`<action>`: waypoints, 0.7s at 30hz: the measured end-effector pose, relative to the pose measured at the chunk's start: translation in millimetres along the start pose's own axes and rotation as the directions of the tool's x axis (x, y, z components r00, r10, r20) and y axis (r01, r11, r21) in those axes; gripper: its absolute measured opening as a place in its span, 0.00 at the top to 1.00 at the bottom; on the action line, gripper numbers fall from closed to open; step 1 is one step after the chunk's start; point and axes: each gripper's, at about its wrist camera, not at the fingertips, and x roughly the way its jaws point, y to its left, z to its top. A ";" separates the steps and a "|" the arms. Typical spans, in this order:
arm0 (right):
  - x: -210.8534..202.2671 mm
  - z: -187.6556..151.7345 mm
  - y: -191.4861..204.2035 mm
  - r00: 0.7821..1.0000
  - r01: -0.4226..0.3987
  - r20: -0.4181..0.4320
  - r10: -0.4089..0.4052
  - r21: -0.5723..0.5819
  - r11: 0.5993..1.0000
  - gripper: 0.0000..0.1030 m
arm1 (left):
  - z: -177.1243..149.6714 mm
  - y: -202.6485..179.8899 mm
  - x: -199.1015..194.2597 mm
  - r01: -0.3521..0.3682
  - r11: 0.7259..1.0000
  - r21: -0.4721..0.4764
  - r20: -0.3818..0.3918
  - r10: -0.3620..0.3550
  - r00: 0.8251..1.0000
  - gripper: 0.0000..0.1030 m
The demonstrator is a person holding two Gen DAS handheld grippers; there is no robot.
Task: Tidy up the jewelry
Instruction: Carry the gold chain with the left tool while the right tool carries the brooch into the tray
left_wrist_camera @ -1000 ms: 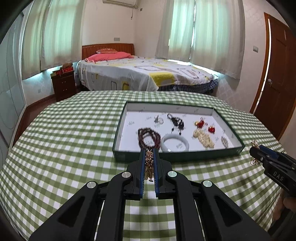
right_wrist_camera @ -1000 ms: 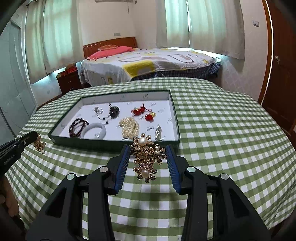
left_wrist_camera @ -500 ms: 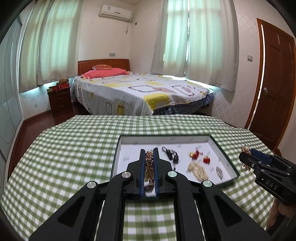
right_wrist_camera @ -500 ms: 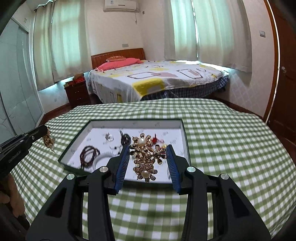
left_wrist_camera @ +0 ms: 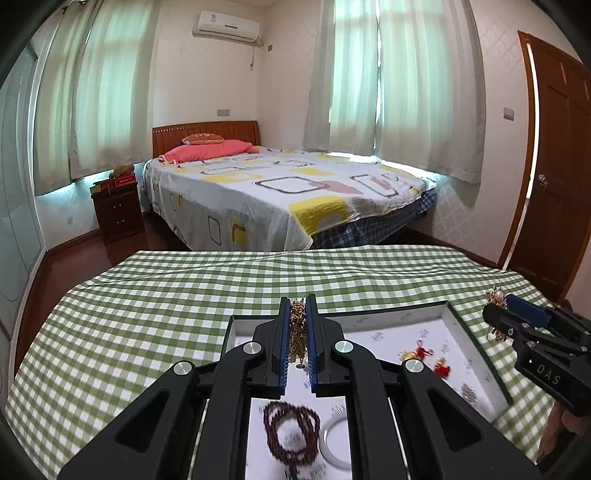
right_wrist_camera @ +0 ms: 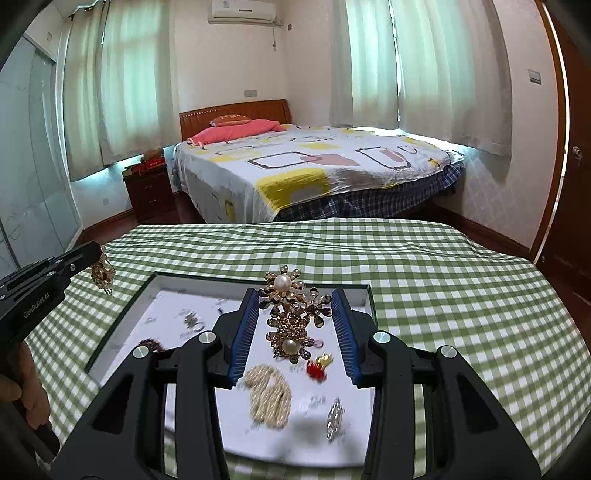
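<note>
Gripping gold chain (left_wrist_camera: 297,334), pearl brooch (right_wrist_camera: 293,317)

Sunlit bedroom: patterned bed (left_wrist_camera: 280,195), curtained windows (left_wrist_camera: 406,81), wooden door (left_wrist_camera: 554,166), dark nightstand (left_wrist_camera: 118,210), air conditioner (left_wrist_camera: 227,24).

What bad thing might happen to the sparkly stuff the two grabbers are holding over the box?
The right gripper holds the pearl flower brooch only by its petal edges, so it might slip and land on the beaded piece below. The left gripper pinches a dangling gold chain that may snag the dark bead bracelet in the tray when lowered.
</note>
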 end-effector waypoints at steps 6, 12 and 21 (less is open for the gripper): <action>49.6 3.8 -10.5 0.997 0.007 -0.072 -0.008 -0.004 1.000 0.61 | -5.8 5.6 49.8 -0.019 1.000 -0.002 -0.093 0.019 0.995 0.92; 91.7 4.0 -22.0 0.983 0.004 -0.184 -0.002 0.013 1.000 0.61 | -15.6 16.4 91.3 -0.029 0.999 -0.036 -0.213 0.021 0.977 0.91; 124.9 -5.5 -26.7 0.946 -0.006 -0.323 0.014 0.025 1.000 0.61 | -25.7 16.1 117.9 -0.032 0.999 -0.041 -0.336 0.016 0.942 0.91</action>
